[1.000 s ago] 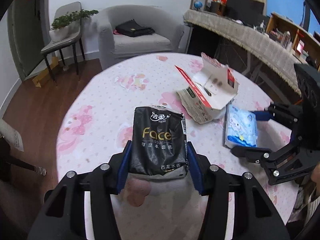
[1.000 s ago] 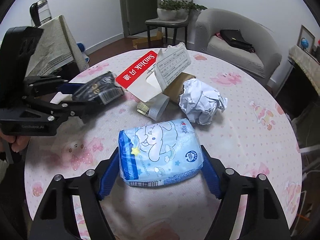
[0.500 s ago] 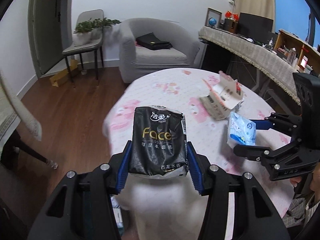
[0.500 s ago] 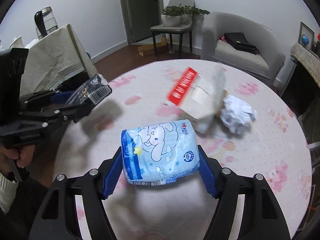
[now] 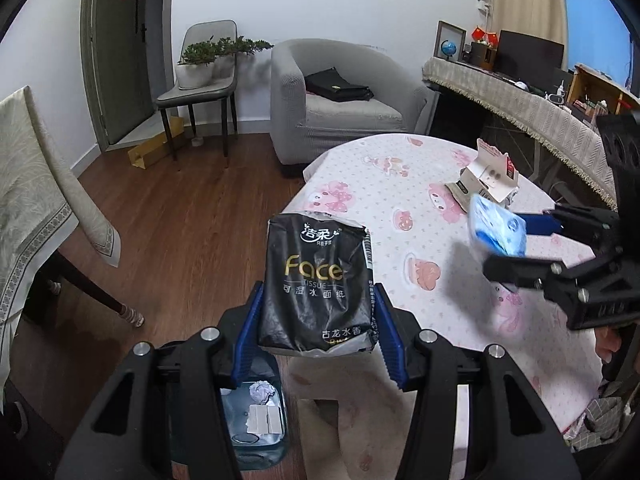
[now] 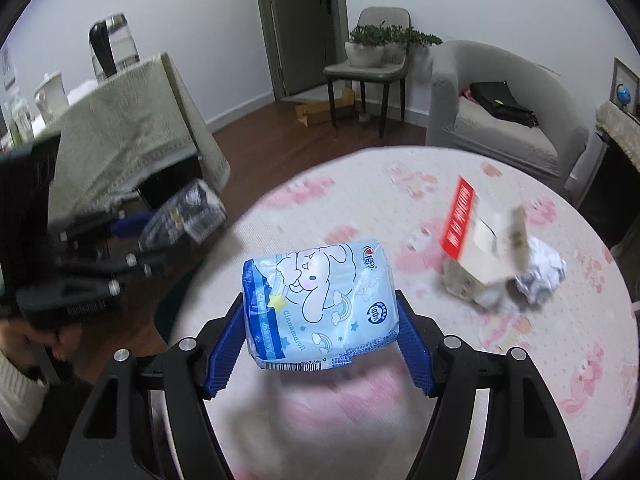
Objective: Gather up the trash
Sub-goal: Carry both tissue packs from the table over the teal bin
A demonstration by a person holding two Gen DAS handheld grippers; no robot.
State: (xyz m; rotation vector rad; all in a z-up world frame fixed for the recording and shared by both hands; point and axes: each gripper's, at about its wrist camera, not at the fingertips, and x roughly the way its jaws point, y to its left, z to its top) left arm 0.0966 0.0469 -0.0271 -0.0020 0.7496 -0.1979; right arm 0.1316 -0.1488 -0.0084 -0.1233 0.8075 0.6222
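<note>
My left gripper [image 5: 316, 304] is shut on a black "Face" tissue pack [image 5: 318, 284], held in the air past the table's left edge. Below it a blue bin [image 5: 256, 420] on the floor holds crumpled paper. My right gripper [image 6: 320, 320] is shut on a light blue Cinnamoroll tissue pack [image 6: 320, 304], held above the pink-printed round table [image 6: 560, 360]. That pack also shows in the left wrist view [image 5: 498, 232]. A torn cardboard box with a red flap [image 6: 480, 256] and a crumpled white paper ball [image 6: 540, 276] lie on the table.
A cloth-covered table [image 6: 132, 128] with a kettle stands at the left. A grey armchair [image 5: 340, 104] with a black bag and a chair with a potted plant [image 5: 204, 76] stand behind. A long sideboard [image 5: 520, 108] runs along the right. The floor is wood.
Both grippers have lifted their packs off the table and pulled back to the left. The left one now hangs over the floor and the blue bin has come into view.
</note>
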